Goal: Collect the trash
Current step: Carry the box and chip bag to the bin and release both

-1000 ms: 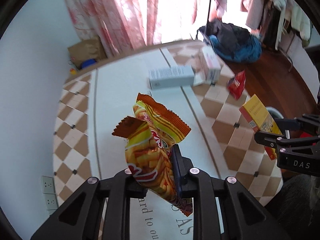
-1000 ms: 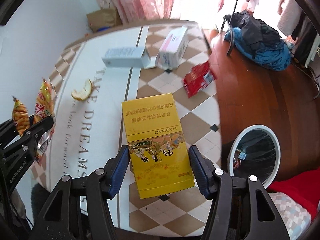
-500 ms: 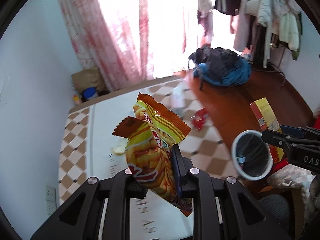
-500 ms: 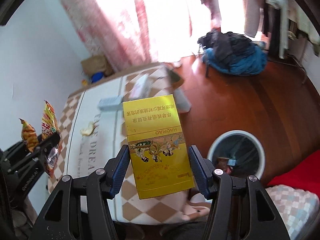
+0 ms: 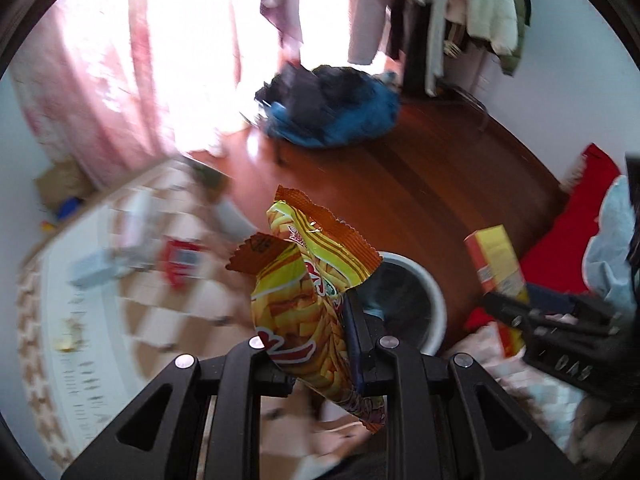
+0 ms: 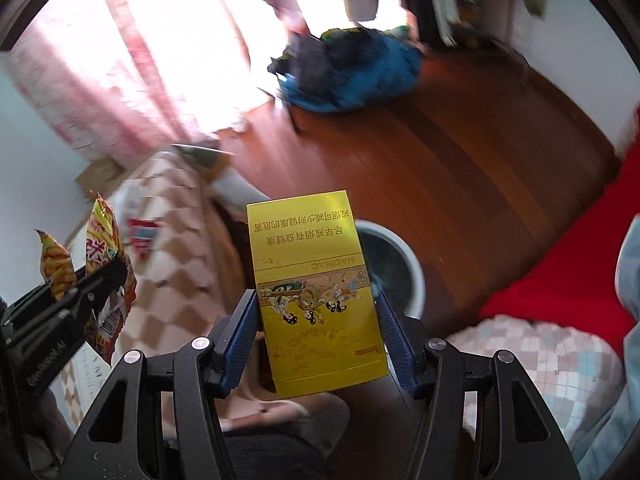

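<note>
Both grippers swung off the table w/ loads clamped—left gripper [image 5: 320, 344] gripping snack bag [image 5: 308, 292], right gripper [image 6: 318, 336] gripping yellow box [image 6: 316, 292]—now over the bin [image 5: 424, 300], so drop looked imminent.

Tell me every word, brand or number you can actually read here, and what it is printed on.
"HAOMAO": on the yellow box, printed upside down in the right wrist view.
"尽早戒烟有益健康 戒烟可减少对健康的危害": two upside-down lines near the box's far end.
"DAS": upside down on the right gripper, seen from the left wrist view.
"GenRobot.AI": on the left gripper, partly blurred.
Snack bag lettering: too distorted to read.
Tablecloth lettering: blurred.
</note>
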